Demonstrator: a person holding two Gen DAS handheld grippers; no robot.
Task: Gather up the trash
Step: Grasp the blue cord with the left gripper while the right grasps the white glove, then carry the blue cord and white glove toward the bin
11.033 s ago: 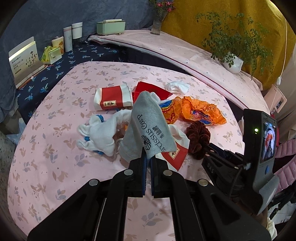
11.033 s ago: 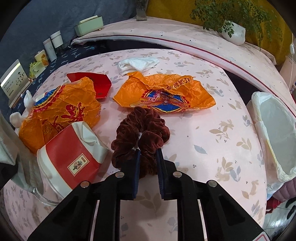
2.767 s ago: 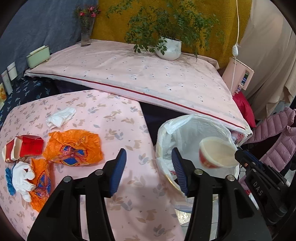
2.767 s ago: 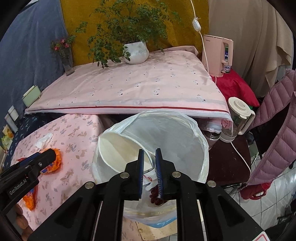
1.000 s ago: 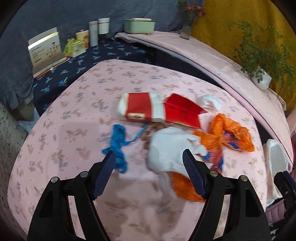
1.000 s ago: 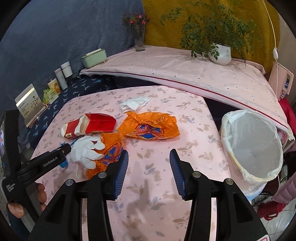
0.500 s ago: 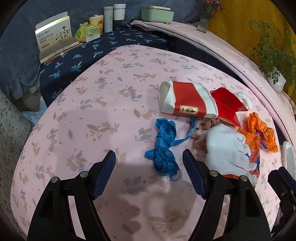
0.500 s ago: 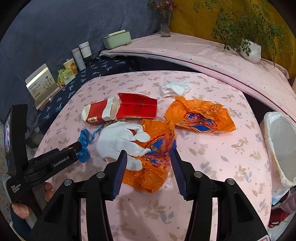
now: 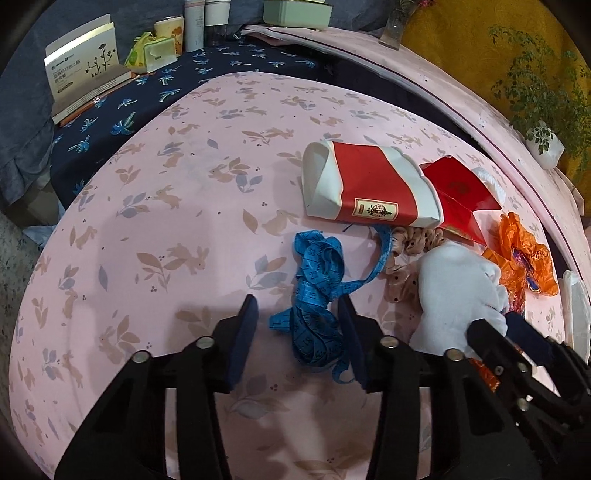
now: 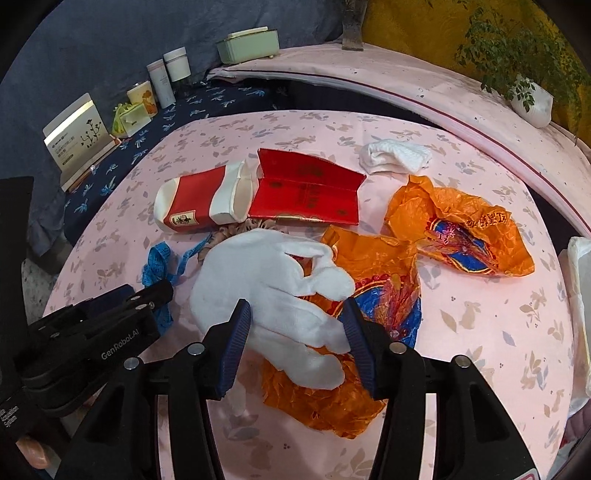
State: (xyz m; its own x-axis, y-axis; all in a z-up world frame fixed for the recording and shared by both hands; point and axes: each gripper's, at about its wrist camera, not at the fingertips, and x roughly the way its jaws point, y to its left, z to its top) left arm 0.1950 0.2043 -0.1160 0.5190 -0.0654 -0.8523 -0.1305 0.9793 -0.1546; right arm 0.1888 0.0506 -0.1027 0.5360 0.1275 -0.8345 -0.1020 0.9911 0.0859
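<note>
A white printed card box (image 10: 75,130) is stood at the far left on a navy floral cloth (image 10: 207,99). To its right, a green tissue pack (image 10: 127,119), a yellow cup (image 10: 142,96) and two white cylindrical containers (image 10: 168,75) are lined up. A pale green lidded box (image 10: 247,45) is set farther back on a pink speckled cover (image 10: 388,77). A potted plant in a white pot (image 10: 532,101) is placed at the far right, against a yellow backdrop (image 10: 406,22). A vase (image 9: 395,31) is seen beside the green box.
</note>
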